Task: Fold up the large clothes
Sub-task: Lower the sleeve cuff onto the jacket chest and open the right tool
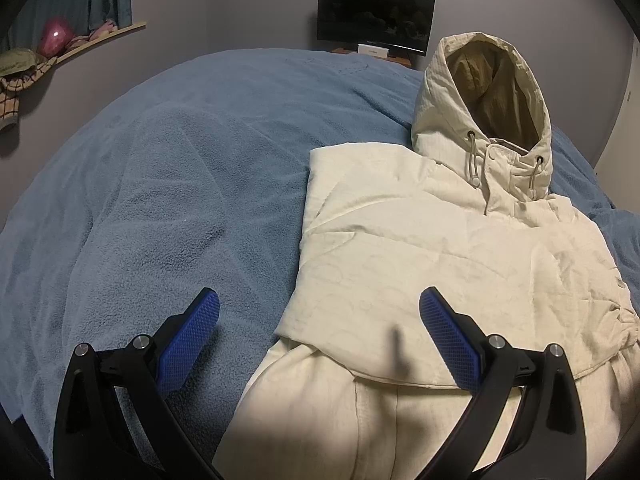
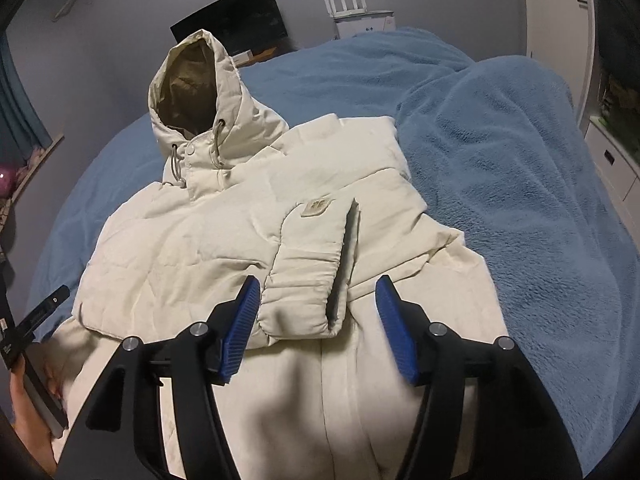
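A cream hooded jacket (image 1: 440, 240) lies front up on a blue blanket, hood (image 1: 492, 88) pointing away, both sleeves folded across the chest. In the right wrist view the jacket (image 2: 192, 248) shows a folded sleeve cuff (image 2: 308, 280) with a small patch lying on top. My left gripper (image 1: 320, 316) is open and empty, hovering over the jacket's near left edge. My right gripper (image 2: 316, 308) is open and empty, its blue pads (image 2: 240, 324) either side of the sleeve cuff, just above it.
The blue fleece blanket (image 1: 160, 200) covers the bed, bunched into a mound on the right (image 2: 500, 152). A dark monitor (image 1: 374, 16) stands beyond the bed. A shelf (image 1: 72, 46) with objects is at the far left. White cabinets (image 2: 560, 20) stand at right.
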Motion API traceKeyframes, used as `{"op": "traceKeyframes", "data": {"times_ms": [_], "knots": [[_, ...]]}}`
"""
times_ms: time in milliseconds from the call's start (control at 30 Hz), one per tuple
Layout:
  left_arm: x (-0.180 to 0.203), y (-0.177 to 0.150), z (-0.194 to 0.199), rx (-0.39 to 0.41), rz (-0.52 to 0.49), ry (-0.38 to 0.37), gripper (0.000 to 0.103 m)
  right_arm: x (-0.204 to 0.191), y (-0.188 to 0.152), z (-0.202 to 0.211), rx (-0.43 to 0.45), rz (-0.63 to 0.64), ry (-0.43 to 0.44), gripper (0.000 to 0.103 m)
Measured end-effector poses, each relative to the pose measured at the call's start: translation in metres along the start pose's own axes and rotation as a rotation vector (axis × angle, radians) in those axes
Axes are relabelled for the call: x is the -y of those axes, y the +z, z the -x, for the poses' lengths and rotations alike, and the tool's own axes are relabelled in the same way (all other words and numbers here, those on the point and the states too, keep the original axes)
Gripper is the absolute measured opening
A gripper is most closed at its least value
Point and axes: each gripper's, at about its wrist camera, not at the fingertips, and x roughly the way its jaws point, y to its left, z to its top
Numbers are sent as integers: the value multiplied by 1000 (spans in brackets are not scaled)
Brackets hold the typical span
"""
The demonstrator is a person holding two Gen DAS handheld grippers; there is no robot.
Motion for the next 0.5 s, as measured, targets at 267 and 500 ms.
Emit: {"op": "traceKeyframes", "data": {"times_ms": [267,500], "knots": [[1,-1,0,-3,-7,4,96,6,-2,-39,-115,-36,54,57],[1,-1,-1,-5,-9,4,96,-2,-12,-21,-68,18,64,16]]}}
